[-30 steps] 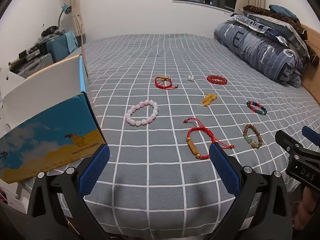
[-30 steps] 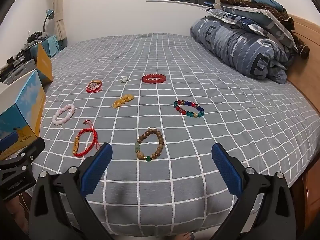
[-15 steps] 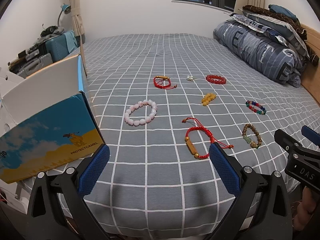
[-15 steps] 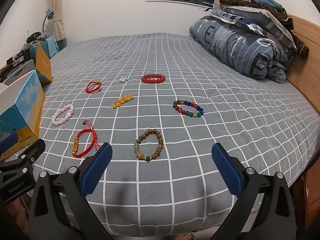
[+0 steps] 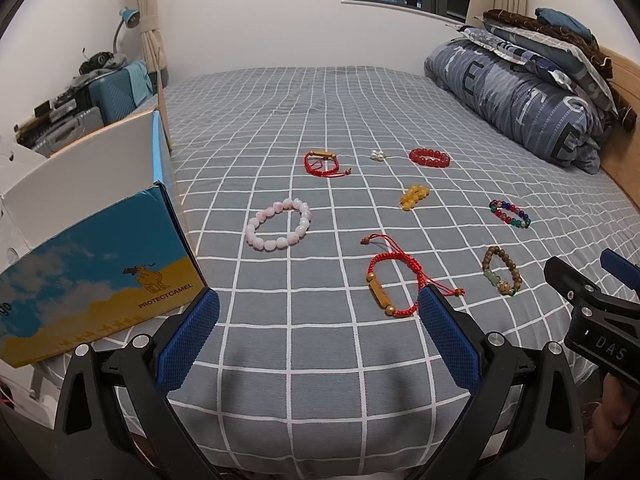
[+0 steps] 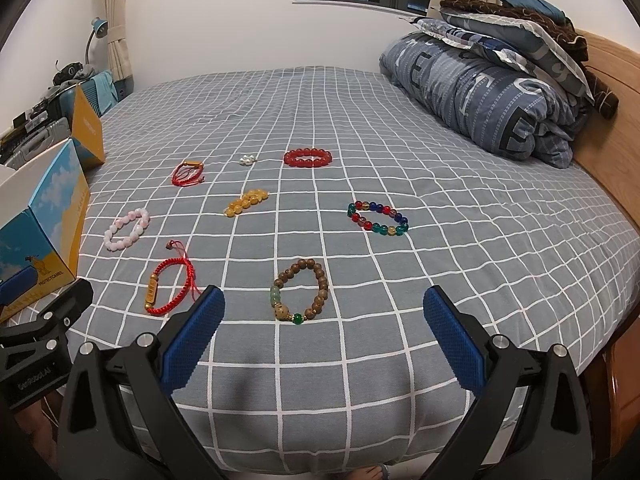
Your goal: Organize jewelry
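Both my left gripper [image 5: 318, 332] and right gripper [image 6: 324, 330] are spread wide, holding nothing, above the bed's [image 6: 460, 264] near edge. Bracelets lie scattered on the bed: red cord bracelet [image 5: 394, 280] nearest left, wooden bead bracelet [image 6: 301, 291] nearest right. Open box [image 5: 92, 256] stands leftward.
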`<state>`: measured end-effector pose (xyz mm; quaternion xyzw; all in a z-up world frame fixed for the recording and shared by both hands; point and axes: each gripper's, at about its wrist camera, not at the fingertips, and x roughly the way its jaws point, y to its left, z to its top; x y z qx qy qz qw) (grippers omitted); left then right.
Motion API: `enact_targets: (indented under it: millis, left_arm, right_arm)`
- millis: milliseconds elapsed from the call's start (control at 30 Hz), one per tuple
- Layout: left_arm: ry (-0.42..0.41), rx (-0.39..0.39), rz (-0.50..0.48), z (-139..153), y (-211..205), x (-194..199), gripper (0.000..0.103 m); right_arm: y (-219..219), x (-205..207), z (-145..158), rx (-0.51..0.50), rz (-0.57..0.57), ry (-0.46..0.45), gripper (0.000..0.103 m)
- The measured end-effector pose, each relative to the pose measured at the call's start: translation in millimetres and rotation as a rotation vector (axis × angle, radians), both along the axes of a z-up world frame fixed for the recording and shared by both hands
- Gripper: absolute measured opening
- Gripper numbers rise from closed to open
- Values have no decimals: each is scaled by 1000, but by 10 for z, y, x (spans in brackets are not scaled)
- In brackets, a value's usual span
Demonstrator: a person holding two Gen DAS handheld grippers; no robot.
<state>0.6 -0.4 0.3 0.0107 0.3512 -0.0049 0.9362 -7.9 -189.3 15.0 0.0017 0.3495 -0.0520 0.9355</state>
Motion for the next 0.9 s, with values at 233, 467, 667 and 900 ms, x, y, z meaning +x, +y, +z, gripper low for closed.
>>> enact_targets:
  millis: [233,467,667,900]
  left_arm:
    - [-6,0,-6,5,-36,-14,97]
    - [-5,-3,-6,-3,-24,-22,97]
    - [-4,-4,-5,-5,-16,-19,97]
    - [-3,-4,-5,-7,-16,-20,97]
  right_arm:
    - [6,9,7,-3,1,0,96]
    - [8,13,15,-2,2,-2,96]
    - [9,7,13,-3,2,-3,96]
    - [17,0,26,-5,4,-4,96]
